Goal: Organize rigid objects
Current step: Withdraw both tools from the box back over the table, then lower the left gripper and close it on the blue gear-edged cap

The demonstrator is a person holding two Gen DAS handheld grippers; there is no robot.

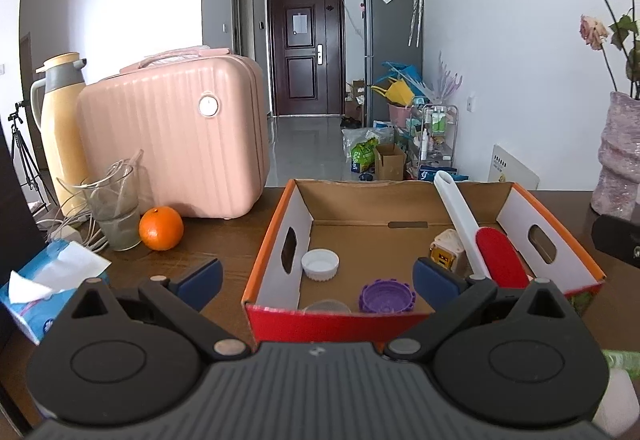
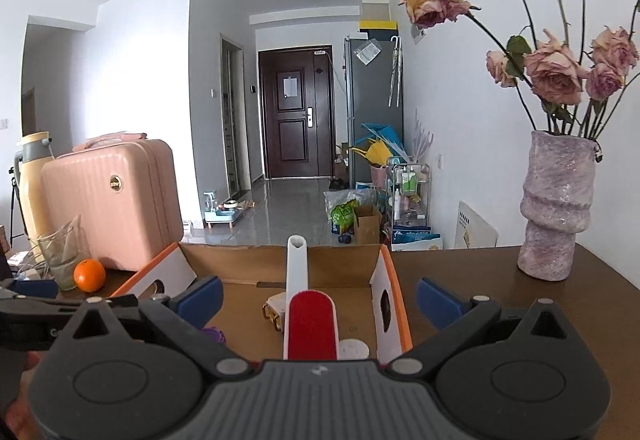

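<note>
Cardboard box (image 1: 276,240), open-topped with orange-edged white end walls and a red front, sits on the dark wooden worktop (image 1: 224,240) near its far edge. Inside it, by the left wall, lies a white lid (image 1: 320,265); a purple lid (image 1: 386,297) lies by the front wall, with a clear lid (image 1: 327,306) just left of it, half hidden by the box front. A lint brush (image 1: 472,236) with a white handle and a red pad leans with its handle tip over the far wall, its red end down in the right half of the box. A small cream and yellow block (image 1: 445,250) stands touching the brush on its left side.

The left tongs (image 1: 318,274) hover at the near side of the box with their blue pads wide apart and nothing between them. The right tongs (image 2: 318,300) are likewise spread open and empty, lined up over the brush from the near side; in that view a white round cap (image 2: 353,349) shows beside the red pad.

On the left part of the worktop an orange (image 1: 161,228) lies beside a glass (image 1: 114,208), with a pink case (image 1: 176,140) and a yellow flask (image 1: 60,132) behind them and a tissue pack (image 1: 44,280) at the near left. A pale purple vase (image 2: 554,208) of dried roses stands at the far right corner.
</note>
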